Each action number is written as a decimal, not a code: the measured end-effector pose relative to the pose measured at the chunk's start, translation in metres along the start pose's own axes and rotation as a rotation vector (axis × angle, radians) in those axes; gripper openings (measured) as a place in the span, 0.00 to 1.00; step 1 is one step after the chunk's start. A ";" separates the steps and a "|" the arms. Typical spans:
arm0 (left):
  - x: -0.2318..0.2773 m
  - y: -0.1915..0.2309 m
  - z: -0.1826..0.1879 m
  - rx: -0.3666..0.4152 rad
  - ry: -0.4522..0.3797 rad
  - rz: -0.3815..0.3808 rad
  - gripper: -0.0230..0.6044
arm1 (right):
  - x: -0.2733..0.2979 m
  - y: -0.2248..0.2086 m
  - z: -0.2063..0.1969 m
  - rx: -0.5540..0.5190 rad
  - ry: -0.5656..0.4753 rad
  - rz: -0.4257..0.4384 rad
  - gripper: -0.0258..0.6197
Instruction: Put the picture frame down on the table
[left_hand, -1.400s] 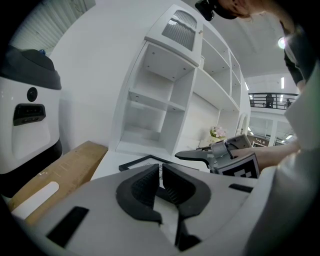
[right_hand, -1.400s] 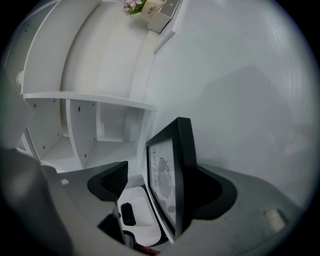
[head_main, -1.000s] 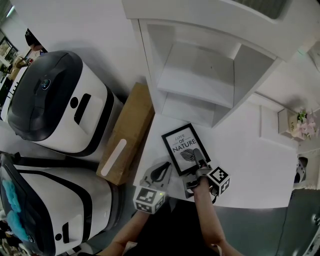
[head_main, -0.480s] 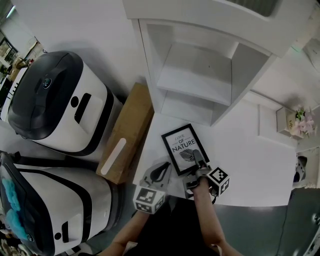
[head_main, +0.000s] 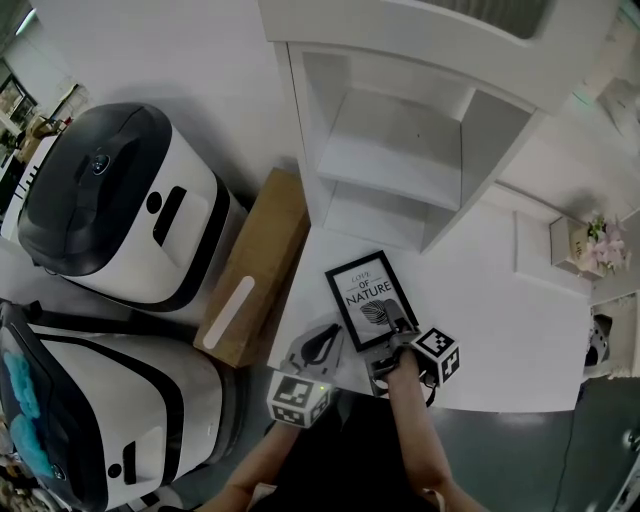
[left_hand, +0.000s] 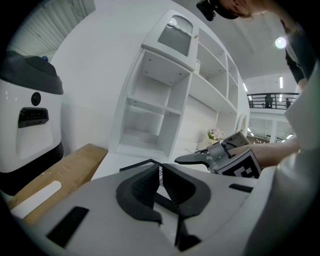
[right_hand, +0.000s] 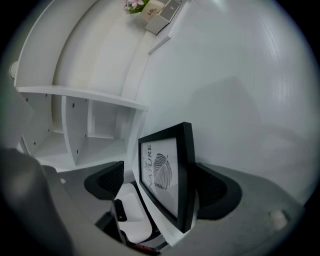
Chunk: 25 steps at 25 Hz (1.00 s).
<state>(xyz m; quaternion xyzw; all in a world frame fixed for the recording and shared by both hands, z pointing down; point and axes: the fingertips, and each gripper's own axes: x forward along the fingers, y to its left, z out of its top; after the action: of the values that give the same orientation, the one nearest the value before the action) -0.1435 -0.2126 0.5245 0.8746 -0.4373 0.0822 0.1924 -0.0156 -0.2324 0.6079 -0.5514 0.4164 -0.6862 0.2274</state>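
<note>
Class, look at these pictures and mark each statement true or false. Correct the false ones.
1. The picture frame rests on the white table. True.
2. The right gripper clamps the frame tightly. False: its jaws have just been opening, and a gap shows between one pad and the frame.
3. The left gripper has nothing between its jaws. True.
4. The brown box stands inside the shelf unit. False: it lies beside the table, outside the shelves.

picture frame (head_main: 367, 295) on table (head_main: 500, 330), shelf (head_main: 400, 150) behind
</note>
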 end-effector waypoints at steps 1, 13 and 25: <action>-0.001 0.000 0.001 0.000 -0.006 -0.001 0.08 | 0.000 0.001 -0.001 -0.004 0.005 -0.008 0.71; -0.003 0.001 0.007 -0.009 -0.033 0.004 0.08 | -0.004 -0.013 -0.003 0.055 0.034 -0.094 0.71; 0.005 -0.008 0.016 -0.004 -0.046 -0.011 0.08 | -0.015 -0.005 -0.007 0.031 0.060 -0.044 0.71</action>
<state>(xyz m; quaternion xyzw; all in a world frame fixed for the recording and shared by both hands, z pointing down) -0.1346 -0.2182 0.5093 0.8783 -0.4368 0.0602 0.1846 -0.0173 -0.2164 0.6030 -0.5358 0.4000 -0.7138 0.2084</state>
